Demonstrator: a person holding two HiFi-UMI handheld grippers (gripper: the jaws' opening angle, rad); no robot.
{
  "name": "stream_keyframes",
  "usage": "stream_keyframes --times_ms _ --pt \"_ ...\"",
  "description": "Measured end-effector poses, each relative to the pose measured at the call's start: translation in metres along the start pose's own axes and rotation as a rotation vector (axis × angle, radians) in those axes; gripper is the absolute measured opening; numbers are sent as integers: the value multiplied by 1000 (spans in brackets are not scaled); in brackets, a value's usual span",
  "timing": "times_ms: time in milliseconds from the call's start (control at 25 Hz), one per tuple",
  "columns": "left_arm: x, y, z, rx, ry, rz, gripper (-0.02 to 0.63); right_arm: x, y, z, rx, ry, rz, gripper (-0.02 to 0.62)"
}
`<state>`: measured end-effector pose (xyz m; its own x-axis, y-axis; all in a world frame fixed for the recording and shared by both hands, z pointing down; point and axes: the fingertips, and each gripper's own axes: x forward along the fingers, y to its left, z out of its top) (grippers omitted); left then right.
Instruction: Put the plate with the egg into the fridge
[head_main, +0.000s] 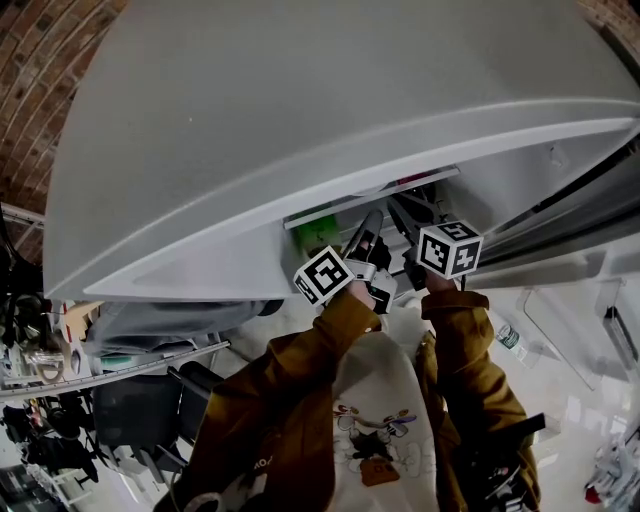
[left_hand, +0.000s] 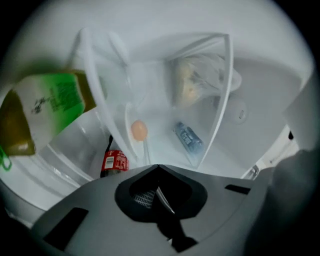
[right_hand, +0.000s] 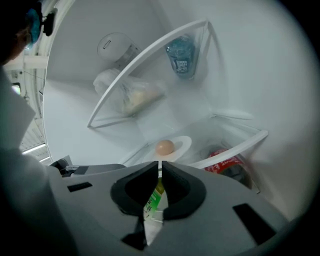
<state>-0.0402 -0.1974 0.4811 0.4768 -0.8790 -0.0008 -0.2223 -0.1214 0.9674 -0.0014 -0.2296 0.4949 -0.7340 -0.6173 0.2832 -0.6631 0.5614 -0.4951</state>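
Note:
A white plate (right_hand: 179, 148) with a tan egg (right_hand: 164, 147) on it is inside the fridge, just above a glass shelf (right_hand: 235, 146). My right gripper (right_hand: 160, 169) is shut on the plate's near rim. In the left gripper view the plate (left_hand: 145, 150) shows edge-on with the egg (left_hand: 139, 130) on it, and my left gripper (left_hand: 158, 168) is shut on its rim too. From the head view both grippers, left (head_main: 362, 246) and right (head_main: 414, 240), reach side by side under the open fridge door (head_main: 300, 130); the plate is hidden there.
A red can (right_hand: 226, 162) stands below the shelf. On the shelf above are a blue-labelled bottle (right_hand: 181, 55) and a bagged food item (right_hand: 131, 98). A green-labelled bottle (left_hand: 46, 105) sits in the door rack at left. White fridge walls close in on all sides.

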Motion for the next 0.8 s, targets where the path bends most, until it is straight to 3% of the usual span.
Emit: stream_keyframes --times_ms 80,240,520,640,800 --pt "-2 -11 3 117 8 -15 6 -9 -1 5 18 -36 -18 25" --pt "-2 -28 6 230 19 -40 6 -27 -1 16 23 -88 -43 25" --pt "-13 -75 -5 637 52 -96 6 -62 4 26 -65 -139 -96 25" --pt "-19 -88 -8 722 57 -124 6 -73 14 28 -130 -154 -117 25" --pt "-30 -95 -13 769 69 -137 6 -86 34 28 -152 -199 -106 25"
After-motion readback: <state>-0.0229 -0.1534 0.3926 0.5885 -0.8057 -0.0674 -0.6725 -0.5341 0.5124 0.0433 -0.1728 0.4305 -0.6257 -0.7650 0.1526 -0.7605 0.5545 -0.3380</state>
